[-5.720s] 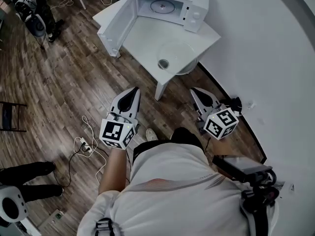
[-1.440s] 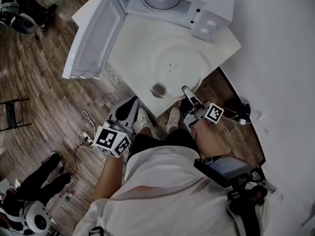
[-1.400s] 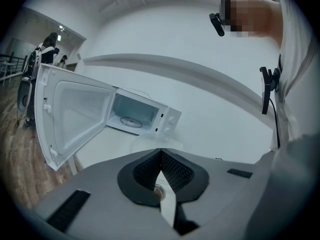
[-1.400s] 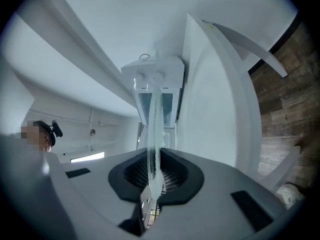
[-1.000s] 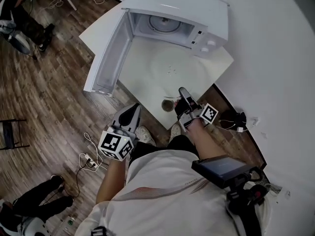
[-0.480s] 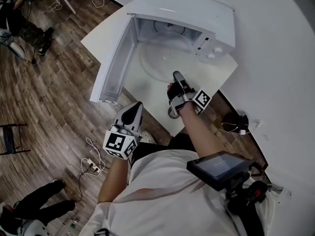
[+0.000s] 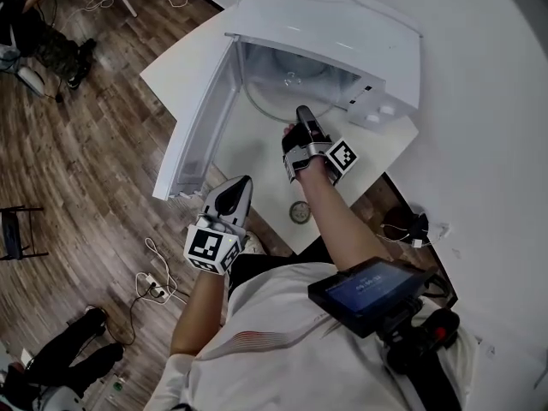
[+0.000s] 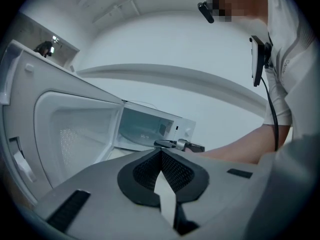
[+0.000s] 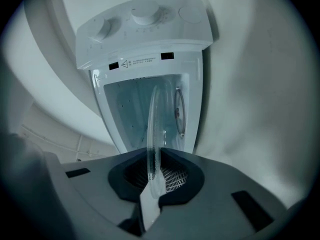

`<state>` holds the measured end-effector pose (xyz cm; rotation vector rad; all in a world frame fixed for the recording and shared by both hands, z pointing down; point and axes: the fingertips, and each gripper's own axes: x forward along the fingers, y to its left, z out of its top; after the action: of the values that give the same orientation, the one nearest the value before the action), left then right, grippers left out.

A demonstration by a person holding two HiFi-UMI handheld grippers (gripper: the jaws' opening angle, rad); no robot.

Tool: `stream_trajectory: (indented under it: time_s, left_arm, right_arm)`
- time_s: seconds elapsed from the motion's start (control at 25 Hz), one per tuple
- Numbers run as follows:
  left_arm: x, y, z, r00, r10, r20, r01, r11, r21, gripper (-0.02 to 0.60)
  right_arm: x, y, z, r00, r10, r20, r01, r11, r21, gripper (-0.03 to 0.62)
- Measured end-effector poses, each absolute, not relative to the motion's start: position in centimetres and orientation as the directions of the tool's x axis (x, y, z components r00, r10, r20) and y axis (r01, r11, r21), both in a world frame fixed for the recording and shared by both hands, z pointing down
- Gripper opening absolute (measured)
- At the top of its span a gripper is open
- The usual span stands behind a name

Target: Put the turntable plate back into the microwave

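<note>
Right gripper [image 7: 301, 116] is clamping the near rim of the turntable plate [image 7: 276, 99], carrying it out at its 12 o'clock. The plate's far edge looks to be crossing the mouth of the microwave [image 7: 342, 32]. Door [image 7: 199, 118] is standing wide open at 9 o'clock. Left gripper [image 7: 233, 187] is idling at 7 o'clock, jaws together, empty. Pickup and carry look done. Left to do, by my read: pushing it fully in, seating it, letting go.

Clear, glossy glass turntable plate [image 9: 153, 134]; smooth white microwave [image 7: 342, 26] (wood-grain floor [image 7: 86, 144]).
</note>
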<state>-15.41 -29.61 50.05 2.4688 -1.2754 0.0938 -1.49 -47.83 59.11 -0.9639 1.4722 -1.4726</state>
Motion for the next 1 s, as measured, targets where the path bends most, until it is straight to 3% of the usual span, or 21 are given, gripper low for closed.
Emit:
stream_trajectory:
  time_s: [0.44,1.0]
  left_arm:
    - [-15.9,-29.6,51.7,0.580,-0.774,0.253,-0.803,-0.492,0.335,0.009]
    - [-16.6,-29.0,51.7,0.578,-0.776,0.251,-0.799,-0.476,0.368,0.009]
  right_arm:
    - [-1.7,-55.0,60.4,-0.211,-0.977,0.025,0.064,-0.040,-0.997,0.031]
    - [-1.1,-58.7,60.0,-0.128,-0.989,0.069,0.051,-0.076,-0.996,0.032]
